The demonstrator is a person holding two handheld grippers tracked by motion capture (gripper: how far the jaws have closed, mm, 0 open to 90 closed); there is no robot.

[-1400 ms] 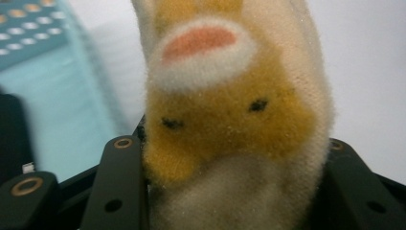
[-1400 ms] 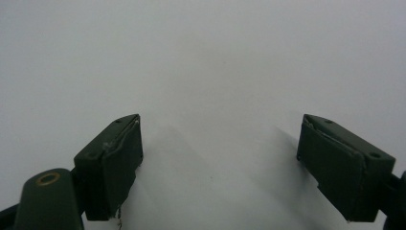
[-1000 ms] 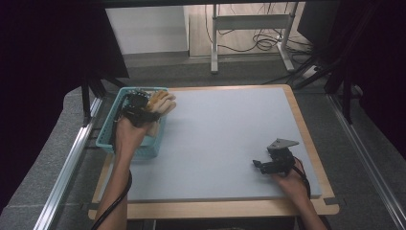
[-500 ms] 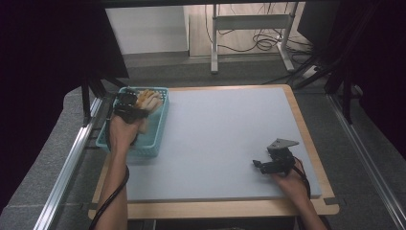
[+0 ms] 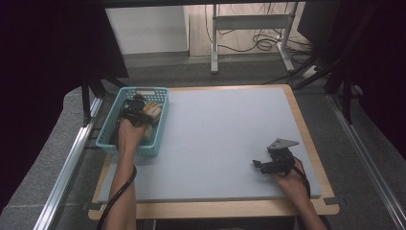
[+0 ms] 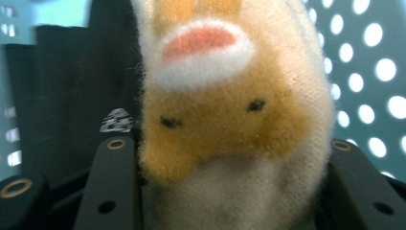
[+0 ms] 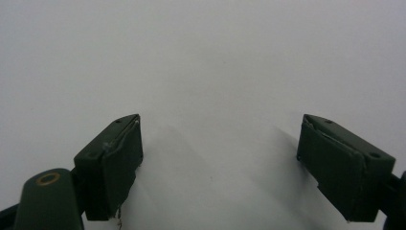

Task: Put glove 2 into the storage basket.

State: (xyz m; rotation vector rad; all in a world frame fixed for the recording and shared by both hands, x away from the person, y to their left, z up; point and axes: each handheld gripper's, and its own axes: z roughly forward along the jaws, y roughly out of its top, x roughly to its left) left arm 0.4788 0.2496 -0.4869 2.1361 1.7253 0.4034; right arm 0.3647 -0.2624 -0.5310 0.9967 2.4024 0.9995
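While left claw [image 6: 225, 191] grips plush toy [image 6: 230, 110] (no legible label).

From my seat, the fuzzy orange-and-cream plush toy [image 6: 230, 120] reads as soft napped cloth, its fibres standing up along every edge, with a pink felt-like patch ringed in white pile. It sits between the matt black plastic jaws of my left claw [image 6: 225, 191], which carry small brass-coloured rings. The turquoise perforated plastic basket [image 5: 107, 139] has a smooth, slightly shiny lattice wall. The pale grey mat on the surface [image 5: 225, 129] looks flat, matt and even, bordered by a light wood rim [image 5: 215, 208]. My right claw [image 7: 220, 163] shows dull dark pads with slightly frayed edges.
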